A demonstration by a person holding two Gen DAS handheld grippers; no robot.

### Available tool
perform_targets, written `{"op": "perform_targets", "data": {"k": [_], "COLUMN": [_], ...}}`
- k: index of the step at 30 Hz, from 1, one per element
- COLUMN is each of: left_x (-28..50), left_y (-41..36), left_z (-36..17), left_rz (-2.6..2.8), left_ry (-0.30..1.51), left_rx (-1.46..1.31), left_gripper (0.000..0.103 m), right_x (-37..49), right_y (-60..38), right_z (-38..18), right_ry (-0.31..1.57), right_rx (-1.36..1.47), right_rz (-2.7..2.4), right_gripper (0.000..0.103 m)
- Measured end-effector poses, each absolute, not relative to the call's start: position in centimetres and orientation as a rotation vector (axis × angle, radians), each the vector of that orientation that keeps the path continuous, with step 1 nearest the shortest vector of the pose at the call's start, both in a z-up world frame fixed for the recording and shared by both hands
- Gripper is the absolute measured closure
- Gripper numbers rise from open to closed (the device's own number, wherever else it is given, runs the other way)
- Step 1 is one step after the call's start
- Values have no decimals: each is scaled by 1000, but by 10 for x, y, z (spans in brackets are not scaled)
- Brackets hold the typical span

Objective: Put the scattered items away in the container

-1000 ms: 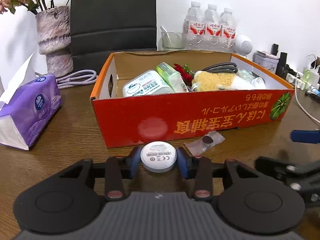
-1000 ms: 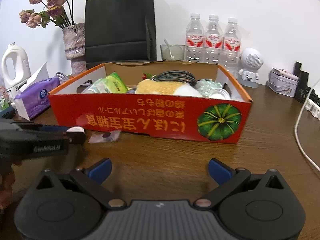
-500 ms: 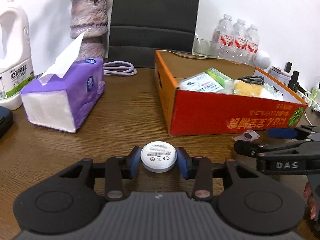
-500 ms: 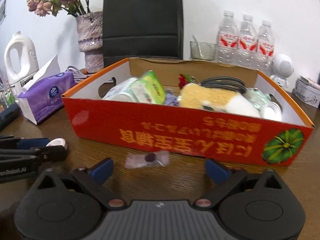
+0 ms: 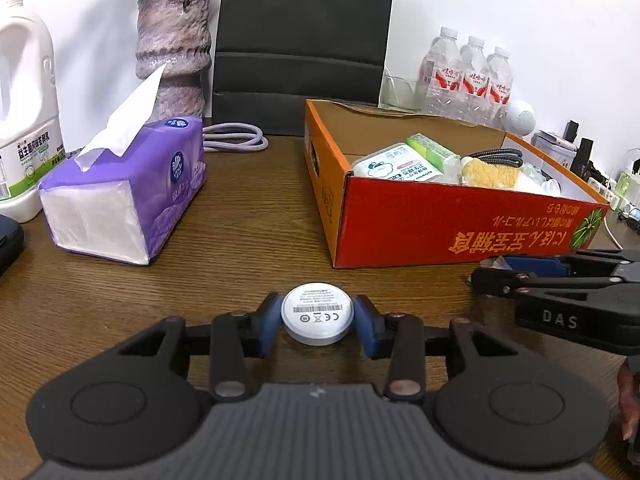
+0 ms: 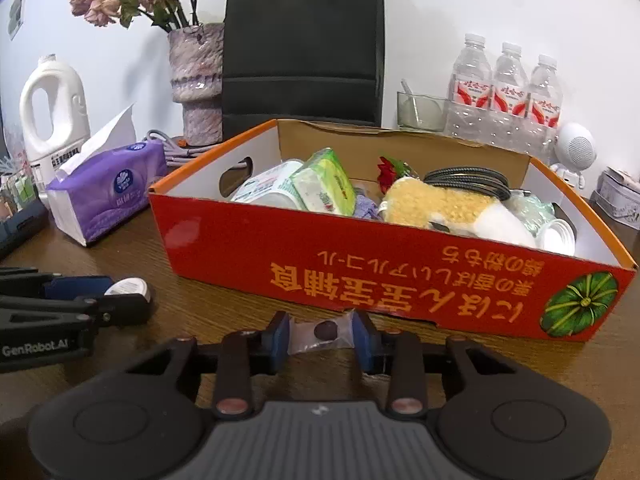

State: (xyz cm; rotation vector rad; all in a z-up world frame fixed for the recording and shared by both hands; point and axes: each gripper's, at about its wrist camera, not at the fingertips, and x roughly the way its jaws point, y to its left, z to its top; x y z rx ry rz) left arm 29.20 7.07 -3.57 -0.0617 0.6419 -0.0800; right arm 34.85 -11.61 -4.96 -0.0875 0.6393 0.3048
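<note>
The container is a red-orange cardboard box [image 5: 440, 216] [image 6: 360, 264], holding wipes, a yellow sponge, a cable and other items. My left gripper [image 5: 318, 315] is shut on a white round disc [image 5: 316, 306], held over the table to the left of the box's front; in the right wrist view this gripper [image 6: 120, 300] with the disc [image 6: 126, 286] is at the left. My right gripper [image 6: 321, 330] sits low before the box's front wall. Its jaws are closing on a small clear packet [image 6: 304, 340] with a dark disc inside, and both pads touch the packet's crumpled ends.
A purple tissue pack [image 5: 132, 188] lies left of the box, with a white jug [image 5: 24, 120], a stone vase [image 5: 172, 52] and a coiled lilac cable [image 5: 236, 140] behind. A black bag [image 6: 300, 40], water bottles [image 6: 504, 92] and a white speaker [image 6: 576, 148] line the wall.
My right gripper slid left along the box front to the clear packet and its wide-open jaws closed around it. My left gripper carried the white disc left, away from the box front, then stopped.
</note>
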Motion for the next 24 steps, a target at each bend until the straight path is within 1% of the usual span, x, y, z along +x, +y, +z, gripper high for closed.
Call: {"op": "perform_targets", "data": {"k": [3, 4, 8, 9, 10, 11, 17, 18, 20, 21, 22, 23, 24], "left_x": [291, 290, 287, 286, 284, 282, 268, 266, 263, 263, 262, 263, 263], "left_y": [70, 69, 65, 64, 62, 60, 49, 48, 47, 48, 50, 52, 55], "left_z": [-36, -36, -36, -36, -36, -36, -36, -35, -35, -35, -35, -35, -35], "left_rz": [-82, -83, -90, -93, -96, -100, -117, -117, -110, -105, -96, -88, -80], "left_ry": [641, 640, 639, 639, 638, 638, 634, 633, 630, 629, 629, 631, 632], "left_rx": [-61, -60, -59, -59, -58, -57, -54, -54, -54, -56, -61, -67, -73], "left_gripper": [62, 62, 62, 62, 62, 62, 62, 62, 62, 62, 62, 62, 62], "right_x": [344, 342, 333, 330, 327, 325, 307, 306, 307, 308, 308, 309, 311], "right_y": [-120, -121, -131, -134, -137, -141, -159, -161, -163, -161, -157, -150, -143], "right_z": [-49, -49, -46, -46, -46, -45, -41, -40, -37, -36, -35, -34, -34], "right_ry": [638, 637, 637, 637, 637, 638, 631, 628, 630, 626, 615, 605, 606], "right_rx": [-78, -74, -47, -45, -43, -38, -15, -2, 31, 33, 19, -7, -32], "right_rz": [307, 307, 307, 305, 304, 303, 310, 312, 327, 333, 337, 341, 344], "right_gripper": [73, 87, 90, 92, 97, 98, 99, 93, 69, 46, 32, 29, 29]}}
